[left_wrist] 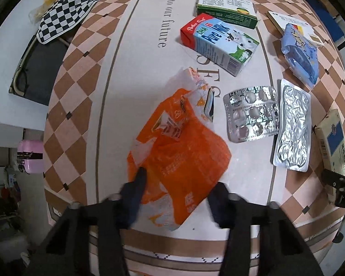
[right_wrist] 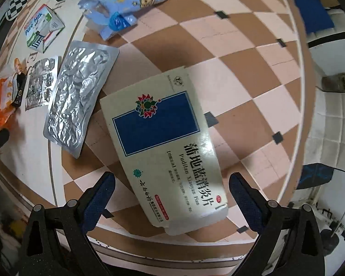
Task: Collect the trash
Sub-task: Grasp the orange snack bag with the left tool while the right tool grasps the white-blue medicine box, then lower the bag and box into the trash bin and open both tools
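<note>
An orange and white plastic wrapper point(left_wrist: 184, 154) lies flat on the checkered table. My left gripper point(left_wrist: 179, 184) is open, its fingers on either side of the wrapper's near end. In the right wrist view a cream medicine box with a blue panel point(right_wrist: 165, 147) lies near the table's front edge. My right gripper point(right_wrist: 172, 181) is open with its fingers on either side of the box's near end. Two foil blister packs point(left_wrist: 292, 128) point(left_wrist: 250, 112) lie between the wrapper and the box; the larger one also shows in the right wrist view point(right_wrist: 78, 99).
A milk carton point(left_wrist: 218, 43), a green and white box point(left_wrist: 227, 9) and a blue printed pouch point(left_wrist: 299, 53) lie farther back. A checkered cloth point(left_wrist: 64, 13) lies at the far left. The table's front edge point(right_wrist: 172, 246) is close below the right gripper.
</note>
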A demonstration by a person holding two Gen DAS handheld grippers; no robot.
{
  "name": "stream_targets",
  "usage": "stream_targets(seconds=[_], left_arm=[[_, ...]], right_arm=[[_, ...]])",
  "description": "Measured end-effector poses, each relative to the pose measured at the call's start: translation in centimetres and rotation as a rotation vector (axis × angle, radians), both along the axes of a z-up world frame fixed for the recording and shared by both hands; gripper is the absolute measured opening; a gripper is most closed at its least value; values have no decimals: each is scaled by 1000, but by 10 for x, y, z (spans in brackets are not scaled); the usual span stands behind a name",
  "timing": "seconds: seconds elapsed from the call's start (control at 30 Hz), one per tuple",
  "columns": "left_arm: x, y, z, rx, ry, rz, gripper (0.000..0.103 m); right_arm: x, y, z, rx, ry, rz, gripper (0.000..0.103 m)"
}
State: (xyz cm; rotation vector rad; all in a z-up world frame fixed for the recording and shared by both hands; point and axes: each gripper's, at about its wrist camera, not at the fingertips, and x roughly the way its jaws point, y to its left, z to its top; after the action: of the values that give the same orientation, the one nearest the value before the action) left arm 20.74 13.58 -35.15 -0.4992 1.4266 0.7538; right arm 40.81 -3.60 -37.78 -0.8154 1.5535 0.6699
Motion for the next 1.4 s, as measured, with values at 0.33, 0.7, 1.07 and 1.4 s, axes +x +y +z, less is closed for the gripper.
stream_targets(seconds=[0.33, 0.7, 1.07, 1.4], left_arm=[[8, -5, 13, 52, -20, -26, 9], [-16, -29, 60, 114, -85, -23, 5], [-97, -67, 104, 174, -170, -47, 5], [-208, -113, 103, 80, -235, -90, 5]], right_arm=[[13, -1, -3, 37, -27, -7, 83], [-20, -18, 50, 153, -69, -73, 83], [-120, -63, 93, 281, -79, -154, 83], [-264, -117, 101, 322, -57, -272, 83]])
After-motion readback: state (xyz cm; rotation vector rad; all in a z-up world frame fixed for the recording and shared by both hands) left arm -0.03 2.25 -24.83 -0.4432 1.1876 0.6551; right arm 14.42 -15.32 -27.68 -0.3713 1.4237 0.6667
